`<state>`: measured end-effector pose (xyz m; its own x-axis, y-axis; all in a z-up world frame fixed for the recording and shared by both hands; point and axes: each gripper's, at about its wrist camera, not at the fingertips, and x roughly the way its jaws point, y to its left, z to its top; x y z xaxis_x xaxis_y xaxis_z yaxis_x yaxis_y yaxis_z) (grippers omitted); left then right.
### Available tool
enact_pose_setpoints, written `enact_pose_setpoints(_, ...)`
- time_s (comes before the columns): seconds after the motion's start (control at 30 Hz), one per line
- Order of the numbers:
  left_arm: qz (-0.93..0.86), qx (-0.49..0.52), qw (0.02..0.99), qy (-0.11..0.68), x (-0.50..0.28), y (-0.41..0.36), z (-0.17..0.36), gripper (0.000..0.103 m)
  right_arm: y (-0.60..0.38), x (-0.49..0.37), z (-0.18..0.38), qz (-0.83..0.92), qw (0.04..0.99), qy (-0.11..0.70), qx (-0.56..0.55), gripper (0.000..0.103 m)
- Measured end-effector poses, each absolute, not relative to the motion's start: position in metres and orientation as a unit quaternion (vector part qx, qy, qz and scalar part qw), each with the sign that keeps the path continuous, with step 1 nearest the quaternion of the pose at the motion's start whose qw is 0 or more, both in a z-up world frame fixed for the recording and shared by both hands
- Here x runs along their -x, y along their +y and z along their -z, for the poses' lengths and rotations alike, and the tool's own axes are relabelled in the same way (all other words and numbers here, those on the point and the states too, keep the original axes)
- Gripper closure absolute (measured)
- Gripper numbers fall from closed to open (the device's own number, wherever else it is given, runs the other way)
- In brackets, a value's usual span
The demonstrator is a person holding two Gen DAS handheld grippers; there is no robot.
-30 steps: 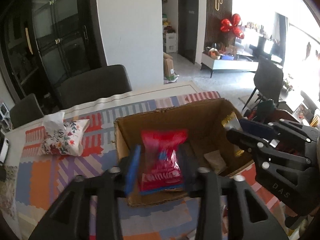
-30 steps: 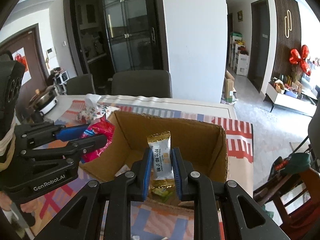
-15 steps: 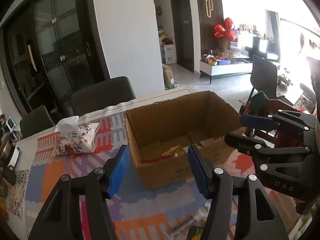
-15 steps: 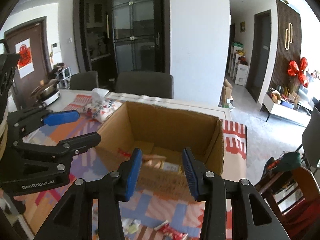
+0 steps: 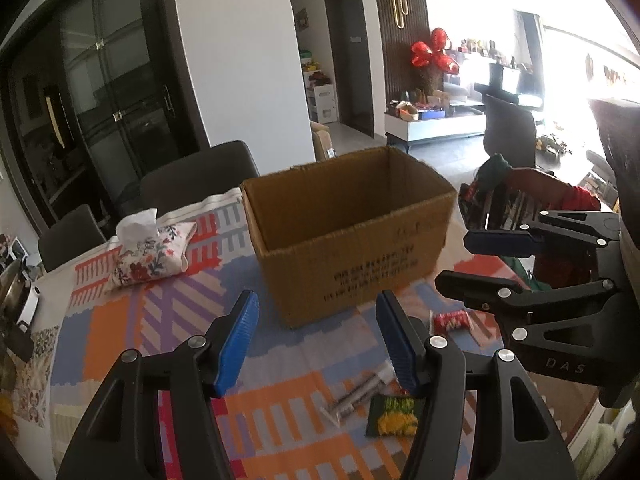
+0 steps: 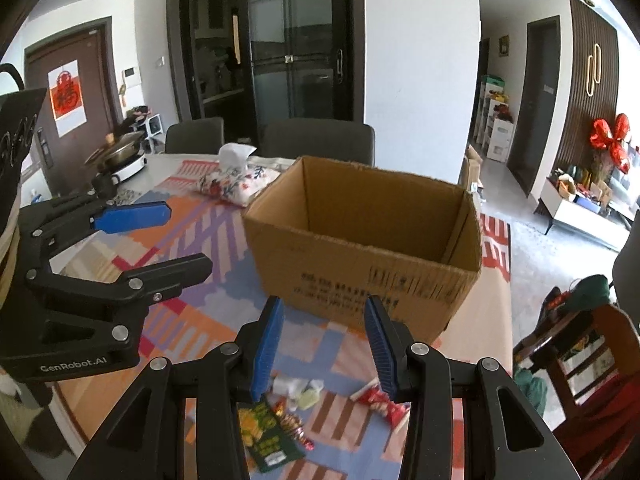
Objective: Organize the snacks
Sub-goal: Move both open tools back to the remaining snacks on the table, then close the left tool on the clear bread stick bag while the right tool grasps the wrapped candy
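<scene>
Readable lettering on the two tools

The black left tool (image 6: 132, 240) reads "GenRobot.AI"; the black right tool (image 5: 480, 260) reads "DAS".

Box (image 5: 352, 236) interior: floor hidden behind the near wall in both views; contents cannot be told. Printed text on the box front is blurred and unreadable. Green packet (image 6: 266, 436): upper part covered by the right claw (image 6: 325, 344) finger in the right view; in the left view its top edge is tucked under a left claw (image 5: 318, 340) finger. Red wrapper (image 6: 380, 402): partly behind the right claw's finger. Small pale wrappers (image 6: 298, 390): too small to identify. Counter (image 5: 120, 320): near edge cut off by the frame.
</scene>
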<state>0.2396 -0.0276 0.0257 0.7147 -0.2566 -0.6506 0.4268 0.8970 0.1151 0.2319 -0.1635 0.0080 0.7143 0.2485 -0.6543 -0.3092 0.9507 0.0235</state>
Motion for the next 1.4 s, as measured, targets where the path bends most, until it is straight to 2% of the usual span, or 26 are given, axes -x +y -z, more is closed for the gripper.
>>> enact_pose_setpoints(0.67,0.227,-0.166,0.887,0.367,-0.205,-0.026,0.037,0.043,-0.150,-0.204,0.063,-0.175,0.891,0.418,0.025,0.060)
enact_pose_setpoints(1.4,0.262,-0.164,0.836,0.453,-0.239,-0.037,0.112,0.043,-0.146,-0.224,0.129,-0.172,0.853,0.492,0.015,0.060)
